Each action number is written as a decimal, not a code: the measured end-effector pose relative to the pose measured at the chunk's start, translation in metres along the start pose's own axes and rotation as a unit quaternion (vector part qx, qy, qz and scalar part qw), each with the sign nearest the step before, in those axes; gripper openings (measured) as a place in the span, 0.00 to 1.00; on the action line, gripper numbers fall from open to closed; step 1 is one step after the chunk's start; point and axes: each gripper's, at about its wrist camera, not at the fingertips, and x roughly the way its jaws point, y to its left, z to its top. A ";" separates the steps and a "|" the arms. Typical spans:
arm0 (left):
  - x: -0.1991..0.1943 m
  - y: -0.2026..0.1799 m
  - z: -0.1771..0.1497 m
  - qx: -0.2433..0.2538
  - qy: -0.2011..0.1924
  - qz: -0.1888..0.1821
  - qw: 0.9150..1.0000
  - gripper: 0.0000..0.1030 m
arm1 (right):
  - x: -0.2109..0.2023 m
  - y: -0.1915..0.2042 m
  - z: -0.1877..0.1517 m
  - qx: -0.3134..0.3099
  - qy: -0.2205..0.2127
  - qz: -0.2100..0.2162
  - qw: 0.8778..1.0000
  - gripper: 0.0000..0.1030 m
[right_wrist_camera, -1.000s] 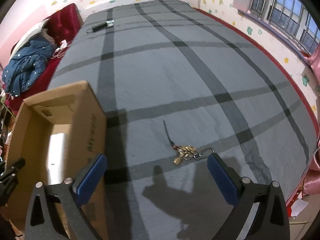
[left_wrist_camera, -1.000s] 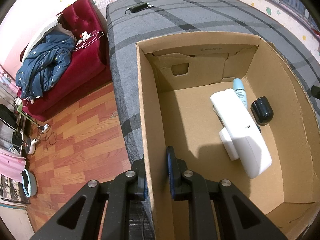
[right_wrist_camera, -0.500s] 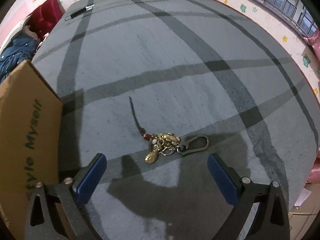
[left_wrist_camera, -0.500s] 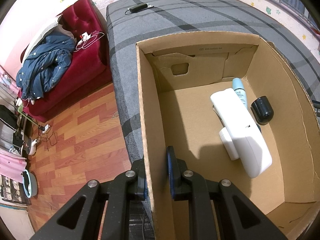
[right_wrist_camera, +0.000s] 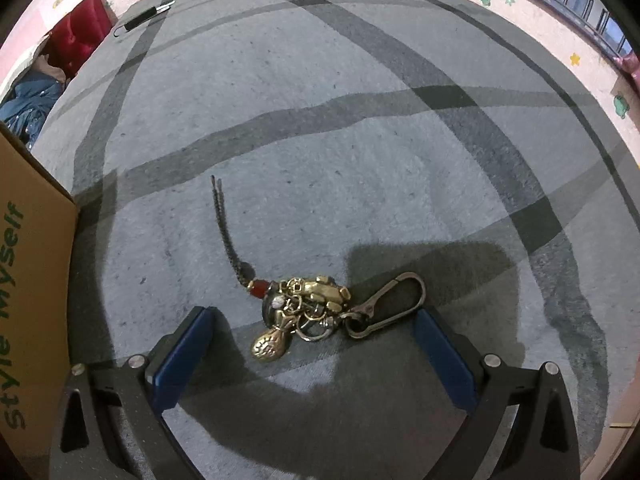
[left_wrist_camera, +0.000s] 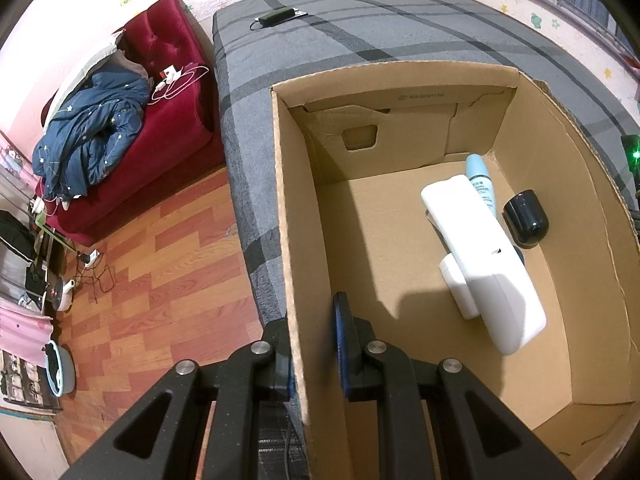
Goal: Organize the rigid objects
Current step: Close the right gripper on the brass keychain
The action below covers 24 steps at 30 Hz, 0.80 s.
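Two grippers: the left gripper [left_wrist_camera: 316,350] was clamped shut on the wall of the cardboard box [left_wrist_camera: 286,208]; the right gripper [right_wrist_camera: 314,344] hung wide open, holding nothing, straddling the keychain [right_wrist_camera: 308,308] on the bed [right_wrist_camera: 320,140].
Risk: pads might pinch only the loose clip or tassel, so the charms could swing free.
Counts: one box, four items inside, one keychain.
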 end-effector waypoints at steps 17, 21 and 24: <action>0.001 0.001 0.001 0.002 0.002 0.000 1.000 0.16 | -0.025 -0.013 -0.003 -0.025 -0.018 -0.004 1.000 0.16; 0.002 0.000 0.001 0.003 0.001 0.002 1.000 0.16 | -0.036 -0.012 -0.011 -0.025 -0.020 0.002 0.999 0.14; 0.002 0.000 0.001 0.003 -0.001 0.003 1.000 0.16 | -0.043 -0.011 -0.017 -0.024 -0.024 0.005 0.999 0.12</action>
